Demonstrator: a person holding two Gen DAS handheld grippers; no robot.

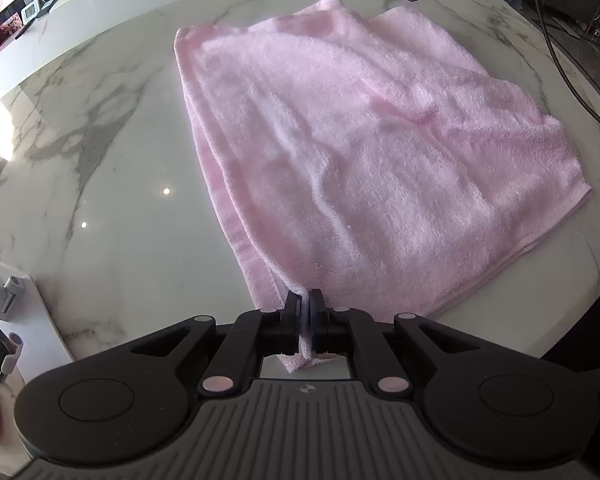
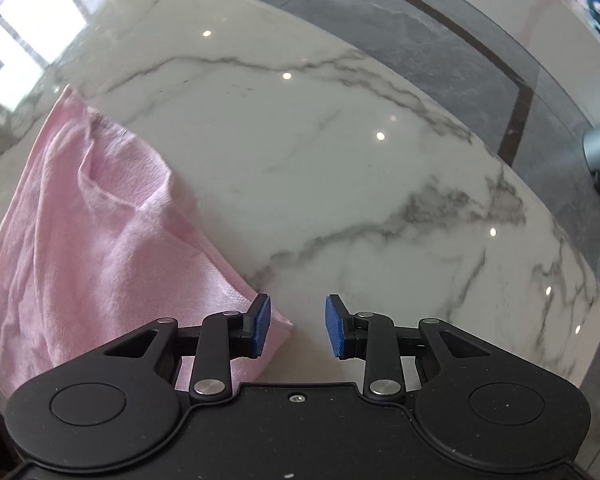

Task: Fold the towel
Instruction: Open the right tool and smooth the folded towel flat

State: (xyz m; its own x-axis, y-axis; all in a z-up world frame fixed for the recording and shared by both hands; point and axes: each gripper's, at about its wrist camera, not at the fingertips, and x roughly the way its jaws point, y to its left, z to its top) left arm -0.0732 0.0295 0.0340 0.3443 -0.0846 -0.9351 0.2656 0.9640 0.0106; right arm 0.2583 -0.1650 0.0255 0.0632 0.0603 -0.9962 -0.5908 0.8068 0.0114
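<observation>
While the left gripper (image 1: 309,312) stays out of nothing and simply pinches, its jaws are clamped on a near corner of the towel (image 1: 364,152), with a small tuft of pink cloth poking out behind the pads. From that corner the towel spreads away over the marble table (image 1: 100,184), lying in at least two layers with a soft ridge across the middle and loose rumples near the far edge.

At the far end of the table, the right gripper (image 2: 297,326) hangs over bare marble with its blue pads apart and nothing between them. One towel corner lies just beside and under its left pad (image 2: 260,322), not gripped. In the left wrist view this gripper shows only as a dark and blue shape at the top edge.

Judging by the look, the towel is light, plush and limp. It should drape and sag from any held point, slide easily on the glossy marble, and keep no crease by itself. A pinch on the hemmed edge or a corner looks safest, taking all layers together. Grabbing the fluffy middle would likely bunch it. For a square fold the right gripper probably needs the corner beside it.
</observation>
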